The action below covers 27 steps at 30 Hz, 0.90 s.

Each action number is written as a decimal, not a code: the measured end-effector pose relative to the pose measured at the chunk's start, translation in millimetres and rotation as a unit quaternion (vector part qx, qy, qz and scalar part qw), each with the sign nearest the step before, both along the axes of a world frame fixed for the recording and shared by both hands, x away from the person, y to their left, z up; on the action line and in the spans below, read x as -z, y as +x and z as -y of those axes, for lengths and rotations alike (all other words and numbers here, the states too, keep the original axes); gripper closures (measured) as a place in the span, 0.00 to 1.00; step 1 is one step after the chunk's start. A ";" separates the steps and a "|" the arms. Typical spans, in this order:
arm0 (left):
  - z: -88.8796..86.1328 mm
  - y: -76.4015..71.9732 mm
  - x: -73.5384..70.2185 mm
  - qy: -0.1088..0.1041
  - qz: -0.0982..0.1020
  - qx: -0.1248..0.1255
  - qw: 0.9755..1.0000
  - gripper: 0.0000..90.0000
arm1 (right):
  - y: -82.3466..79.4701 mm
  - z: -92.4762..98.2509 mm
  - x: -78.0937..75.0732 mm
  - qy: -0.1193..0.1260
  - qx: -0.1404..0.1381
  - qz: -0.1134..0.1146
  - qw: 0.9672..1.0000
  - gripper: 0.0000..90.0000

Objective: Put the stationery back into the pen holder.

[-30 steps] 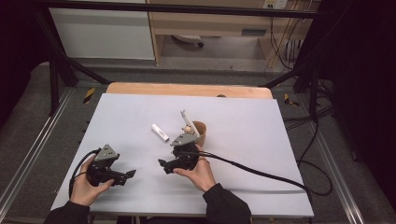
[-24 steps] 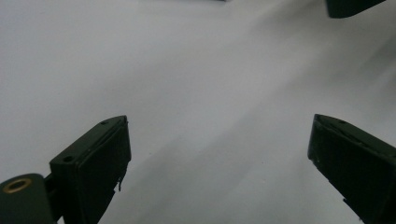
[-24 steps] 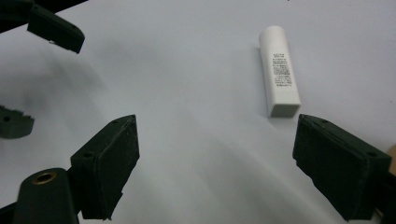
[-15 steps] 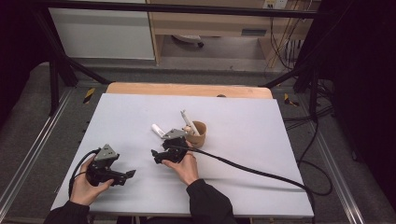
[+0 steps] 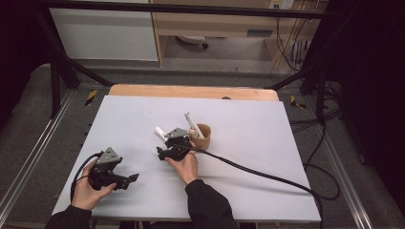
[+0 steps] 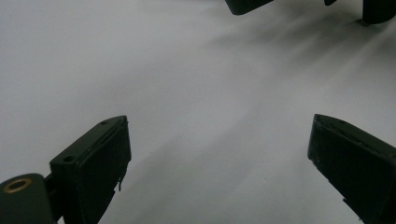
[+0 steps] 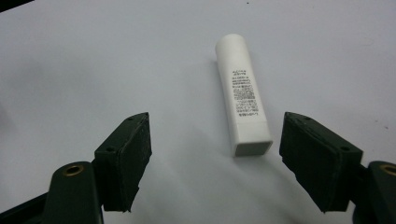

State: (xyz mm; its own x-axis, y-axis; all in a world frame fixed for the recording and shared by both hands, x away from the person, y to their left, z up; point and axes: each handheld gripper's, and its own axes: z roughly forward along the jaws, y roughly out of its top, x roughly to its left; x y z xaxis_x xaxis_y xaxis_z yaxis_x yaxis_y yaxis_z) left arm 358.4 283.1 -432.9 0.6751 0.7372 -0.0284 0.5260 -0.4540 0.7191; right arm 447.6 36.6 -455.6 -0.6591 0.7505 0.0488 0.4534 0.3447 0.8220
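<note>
Since the earlier frame the right gripper [image 5: 161, 152] has slid left across the table [image 5: 267, 143] and dropped closer to the white tube [image 5: 160, 131]; its jaws have just been closing, yet they are wide enough to clear the tube, with nothing pressed between them.

From the left in the high view: the left gripper [image 5: 134, 177] sits in the person's left hand [image 5: 85, 191] near the front left of the table, where it was, jaws spread. Further right, the right hand [image 5: 184, 164] brings its gripper up just behind the tube, and a brown cup [image 5: 202, 136] with another white tube [image 5: 192, 125] leaning in it stands just beside that gripper, on its right.

The right gripper [image 7: 215, 154] view adds what the high view hides: the tube [image 7: 242, 100] lies flat with small print along its side, its square end nearest the camera, just ahead of the jaw tips and nearer the right one, touching neither. The left gripper [image 6: 219, 140] view has bare table [image 6: 93, 56] between wide jaws.

The table top is pale grey with a wooden strip [image 5: 191, 91] at the far edge. Beyond it are a grey floor, a white cabinet [image 5: 107, 33] and a wooden shelf [image 5: 215, 24]; cables [image 5: 325, 157] hang at the right.
</note>
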 end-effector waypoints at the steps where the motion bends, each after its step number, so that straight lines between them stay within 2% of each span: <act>1: 0.0 0.0 0.1 0.000 0.000 0.000 1.000 0.07 | 1.0 0.1 0.4 -0.001 0.000 0.003 1.000 0.29; 5: 0.4 0.2 0.4 0.001 -0.001 0.001 1.000 0.07 | 5.3 0.0 1.6 -0.002 0.001 0.002 1.000 0.33; 14: 1.3 0.5 0.9 0.000 -0.002 0.002 1.000 0.07 | 16.3 1.6 3.6 -0.003 0.000 -0.012 1.000 0.50; 16: 1.5 0.4 0.8 0.000 -0.002 0.002 1.000 0.07 | 17.1 1.1 3.4 -0.007 -0.001 -0.003 1.000 0.54; 27: 1.6 0.8 1.2 0.001 -0.002 0.003 1.000 0.07 | 22.1 0.0 3.9 -0.019 -0.009 -0.005 1.000 0.75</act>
